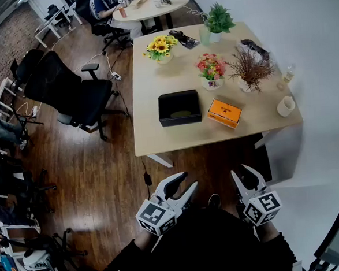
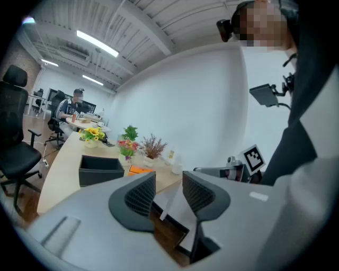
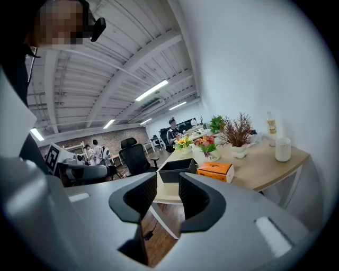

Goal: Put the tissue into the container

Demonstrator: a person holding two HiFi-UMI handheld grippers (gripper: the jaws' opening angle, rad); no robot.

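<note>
A black open-topped container [image 1: 179, 107] sits on the light wooden table [image 1: 158, 133] near its front edge. It also shows in the two gripper views [image 2: 100, 168] [image 3: 177, 169]. Just to its right lies an orange box [image 1: 224, 112] [image 3: 214, 170]; no loose tissue is visible. My left gripper [image 1: 186, 181] [image 2: 168, 182] hangs over the floor short of the table, open, with nothing between its fingers. My right gripper [image 1: 244, 172] [image 3: 168, 185] is beside it at the same height, also open and empty. Both point toward the table.
On the table stand sunflowers [image 1: 160, 47], a pot of pink flowers [image 1: 211, 68], a dried plant [image 1: 250, 68], a green plant [image 1: 218, 19] and a white cup [image 1: 285, 106]. A black office chair [image 1: 68, 90] stands left of the table. A person sits at a round table [image 1: 149, 6] behind.
</note>
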